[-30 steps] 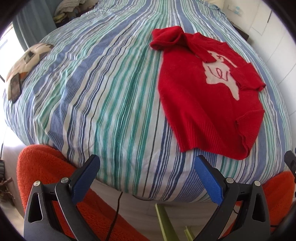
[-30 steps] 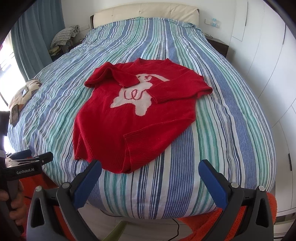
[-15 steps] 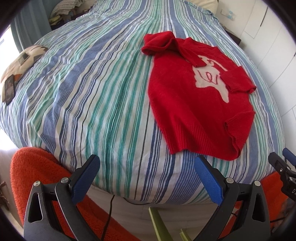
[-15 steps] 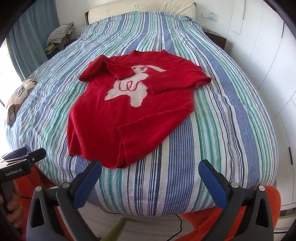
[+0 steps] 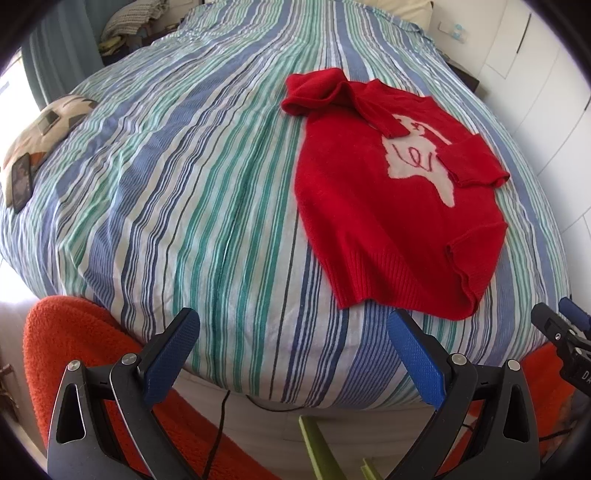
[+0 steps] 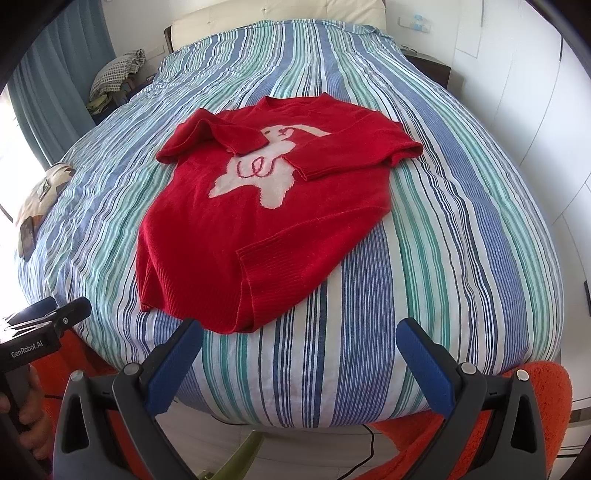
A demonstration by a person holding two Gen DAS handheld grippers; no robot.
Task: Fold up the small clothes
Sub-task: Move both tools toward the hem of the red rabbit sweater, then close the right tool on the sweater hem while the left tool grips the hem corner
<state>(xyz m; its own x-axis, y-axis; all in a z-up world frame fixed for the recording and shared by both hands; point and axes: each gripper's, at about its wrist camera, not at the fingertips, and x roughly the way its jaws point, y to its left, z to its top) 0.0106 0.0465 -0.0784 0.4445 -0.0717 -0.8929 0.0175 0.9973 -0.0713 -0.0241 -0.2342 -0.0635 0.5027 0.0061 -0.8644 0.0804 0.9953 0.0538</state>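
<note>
On the striped bed cover [image 6: 461, 206], in the middle of the right wrist frame, lies a red sweater [image 6: 236, 225] with a pale animal figure on its chest, both sleeves folded in across the front and one bottom corner turned up. The right wrist view alone shows the cream headboard [image 6: 273, 14] at the top, and at lower left the left gripper [image 6: 48, 314] seen from the side, with a hand [image 6: 33, 424] around its grip; from that angle its jaws cannot be judged. The left wrist view alone shows the wide bare stretch of cover to the sweater's left and, at the left edge, a patterned cushion [image 5: 44, 125] with a dark phone [image 5: 20, 181] on it.

Compared with a second ago, the sweater [image 5: 399, 206] sits slightly lower in both frames and fills more of them, and the right gripper's tip [image 5: 569, 325] now pokes in more at the right edge of the left view.

The left gripper [image 5: 291, 347] has its blue pads spread wide, empty, with the sweater's hem up and to the right of them, apart. The right gripper [image 6: 299, 350] is likewise spread wide and empty; the hem lies just above its left pad, not touching.
</note>
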